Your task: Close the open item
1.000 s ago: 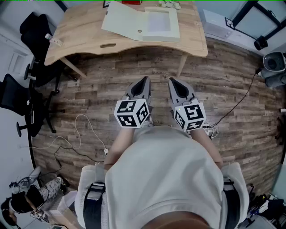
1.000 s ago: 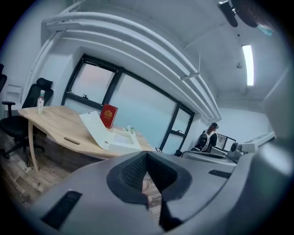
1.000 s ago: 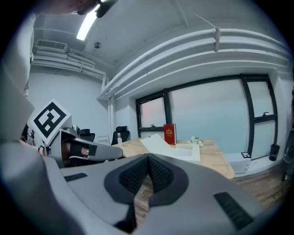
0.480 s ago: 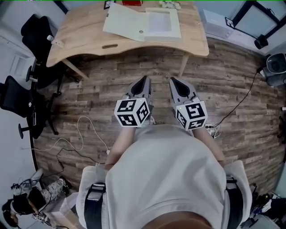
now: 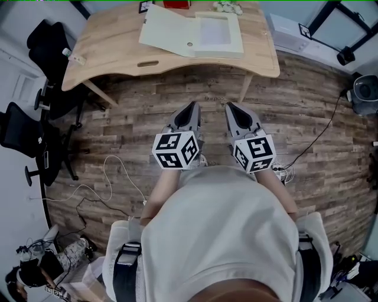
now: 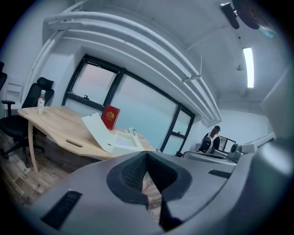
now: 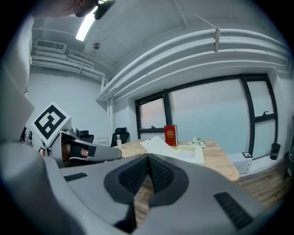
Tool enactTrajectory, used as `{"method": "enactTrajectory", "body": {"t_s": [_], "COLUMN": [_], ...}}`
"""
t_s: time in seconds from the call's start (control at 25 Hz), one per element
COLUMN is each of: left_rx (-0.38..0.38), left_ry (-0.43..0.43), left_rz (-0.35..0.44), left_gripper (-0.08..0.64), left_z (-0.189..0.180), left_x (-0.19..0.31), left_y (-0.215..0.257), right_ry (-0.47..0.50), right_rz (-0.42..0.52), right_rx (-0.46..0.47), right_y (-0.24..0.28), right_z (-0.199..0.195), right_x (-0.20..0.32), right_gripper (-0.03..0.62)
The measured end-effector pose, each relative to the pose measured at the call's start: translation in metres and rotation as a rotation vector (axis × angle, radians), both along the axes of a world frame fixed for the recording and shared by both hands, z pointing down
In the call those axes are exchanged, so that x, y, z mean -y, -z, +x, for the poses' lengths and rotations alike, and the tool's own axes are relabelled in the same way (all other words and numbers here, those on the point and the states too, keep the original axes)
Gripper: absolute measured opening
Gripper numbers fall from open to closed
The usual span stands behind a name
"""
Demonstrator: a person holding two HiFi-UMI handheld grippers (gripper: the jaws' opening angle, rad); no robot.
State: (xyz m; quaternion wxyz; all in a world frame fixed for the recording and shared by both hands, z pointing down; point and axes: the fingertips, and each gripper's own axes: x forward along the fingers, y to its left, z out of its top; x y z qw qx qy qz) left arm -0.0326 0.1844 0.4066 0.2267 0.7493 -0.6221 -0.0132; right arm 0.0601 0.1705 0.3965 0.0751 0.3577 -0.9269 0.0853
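Note:
An open cream box file [image 5: 192,32] lies on the wooden desk [image 5: 118,50] at the top of the head view, its lid [image 5: 168,29] propped up to the left. It also shows in the left gripper view as a tilted lid [image 6: 98,131] and in the right gripper view [image 7: 177,149]. My left gripper [image 5: 192,107] and right gripper [image 5: 229,107] hang side by side over the floor, well short of the desk. Both are shut with nothing between the jaws.
A red book [image 5: 177,3] and small white flowers [image 5: 225,6] stand at the desk's far edge, a small bottle [image 5: 72,57] at its left end. Black office chairs [image 5: 50,44] stand left of the desk. Cables [image 5: 109,177] trail over the plank floor. A person [image 6: 211,140] stands far off.
The desk and box file have shifted slightly right and down in the head view. Both grippers keep their places.

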Motion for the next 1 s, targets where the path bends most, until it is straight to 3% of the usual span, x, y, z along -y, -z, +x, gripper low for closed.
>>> {"method": "enactTrajectory", "body": {"t_s": [1.0], "left_rx": [-0.049], "left_ry": [-0.068], "left_rz": [-0.021], "left_gripper": [0.018], "left_z": [-0.057], "left_x": [0.044], "left_y": [-0.014], "right_ry": [-0.076], "right_rz": [-0.023], "right_rx": [0.003], "right_y": [-0.009], "right_z": [-0.054], "right_x": [0.04], "right_gripper": [0.018]}}
